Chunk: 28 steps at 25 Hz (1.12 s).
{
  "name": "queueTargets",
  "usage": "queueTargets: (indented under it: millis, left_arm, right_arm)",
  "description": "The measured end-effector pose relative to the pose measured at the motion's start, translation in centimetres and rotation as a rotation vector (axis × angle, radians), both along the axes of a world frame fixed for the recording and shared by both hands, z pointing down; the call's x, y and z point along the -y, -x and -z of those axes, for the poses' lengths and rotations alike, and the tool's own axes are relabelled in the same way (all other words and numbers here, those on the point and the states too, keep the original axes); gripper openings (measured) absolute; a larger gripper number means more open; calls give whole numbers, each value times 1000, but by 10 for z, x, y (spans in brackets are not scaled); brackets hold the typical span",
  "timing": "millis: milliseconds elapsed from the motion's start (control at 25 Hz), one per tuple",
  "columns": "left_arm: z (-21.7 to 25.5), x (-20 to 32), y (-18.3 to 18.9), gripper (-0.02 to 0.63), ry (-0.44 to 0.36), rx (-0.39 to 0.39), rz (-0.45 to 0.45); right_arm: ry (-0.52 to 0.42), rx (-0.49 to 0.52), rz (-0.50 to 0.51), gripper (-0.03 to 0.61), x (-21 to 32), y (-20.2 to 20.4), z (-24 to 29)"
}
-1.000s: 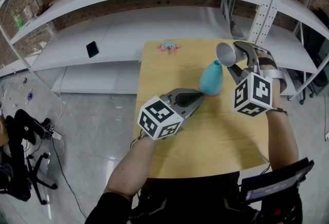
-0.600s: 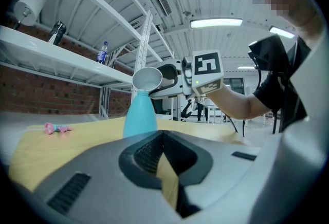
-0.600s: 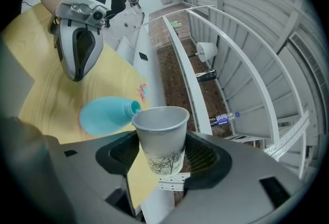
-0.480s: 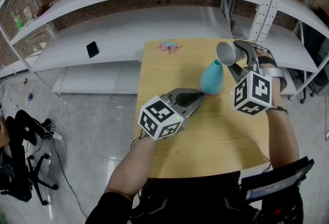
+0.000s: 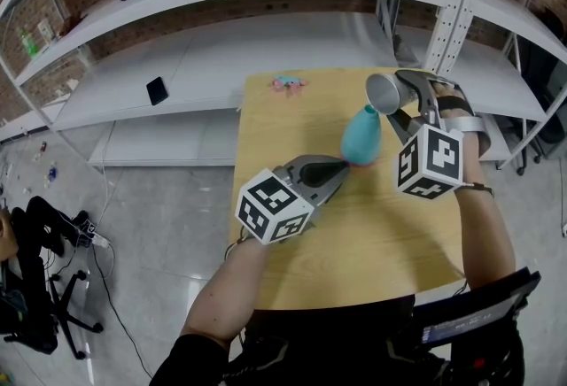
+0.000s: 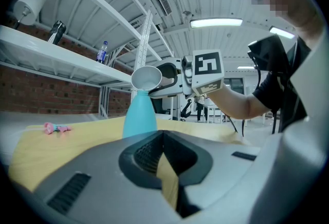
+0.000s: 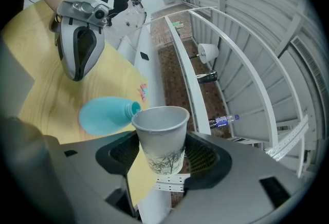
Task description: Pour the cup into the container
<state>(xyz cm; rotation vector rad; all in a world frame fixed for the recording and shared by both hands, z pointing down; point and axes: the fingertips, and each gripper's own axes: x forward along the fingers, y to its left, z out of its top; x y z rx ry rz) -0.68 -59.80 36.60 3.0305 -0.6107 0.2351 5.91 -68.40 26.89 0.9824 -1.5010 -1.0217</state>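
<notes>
Pouring looks about finished: my right claw (image 7: 160, 155) is clamped round the cup (image 7: 159, 133), which is tipped on its side with its lip just over the neck of the teal container (image 5: 361, 136) standing upright on the desk (image 5: 354, 243). I see no stream and nothing inside the cup, so I judge only righting it and setting it down remains; my left claw (image 5: 342, 166) rests by the container's base, pinched together, empty
</notes>
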Motion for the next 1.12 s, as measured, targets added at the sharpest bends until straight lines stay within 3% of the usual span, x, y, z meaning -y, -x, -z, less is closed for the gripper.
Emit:
queueTargets:
  millis: [880, 1120]
  left_arm:
    - [0, 0, -1, 2, 3, 3, -4]
    - [0, 0, 0, 2, 1, 2, -4]
  right_arm:
    - [-35, -60, -2, 282, -1, 2, 3]
    - [-10, -6, -4, 282, -1, 1, 0]
